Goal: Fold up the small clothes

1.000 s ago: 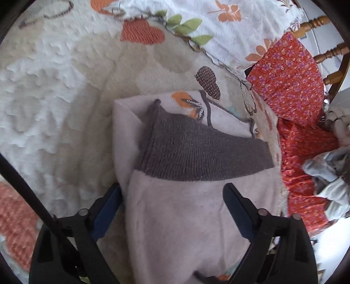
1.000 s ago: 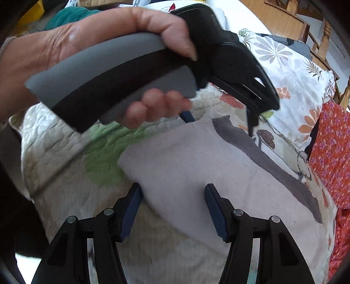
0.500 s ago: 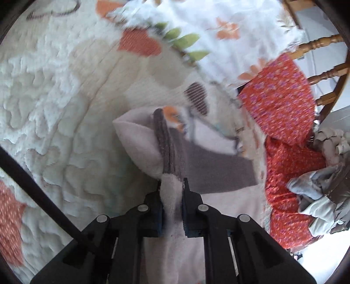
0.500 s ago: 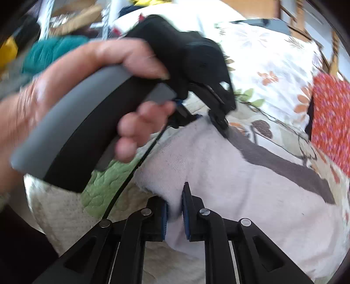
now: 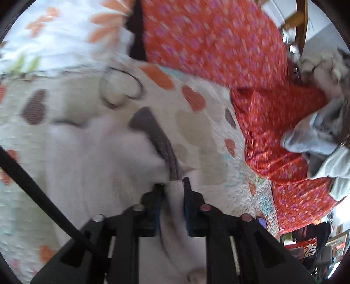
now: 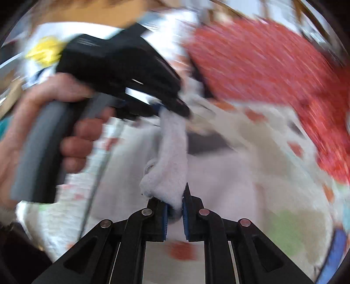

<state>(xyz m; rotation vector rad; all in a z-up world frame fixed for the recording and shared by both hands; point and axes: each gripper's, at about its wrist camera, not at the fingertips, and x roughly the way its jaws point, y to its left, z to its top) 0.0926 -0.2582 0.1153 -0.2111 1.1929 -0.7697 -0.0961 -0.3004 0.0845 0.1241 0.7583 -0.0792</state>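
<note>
A small pale pink garment with a grey knit waistband hangs lifted over the quilted bed cover. My left gripper is shut on its edge just below the waistband. My right gripper is shut on another edge of the same garment. In the right wrist view the cloth stretches up to the left gripper, held by a hand at the left. Both views are blurred by motion.
The white quilt with heart patches lies under the garment. A red floral cloth covers the far right side. A heap of grey-white clothes lies at the right, near a wooden chair.
Both grippers went from open around the garment's edges to shut on them, then lifted it off the quilt and swung it towards the red cloth. The garment now hangs bunched between them.
</note>
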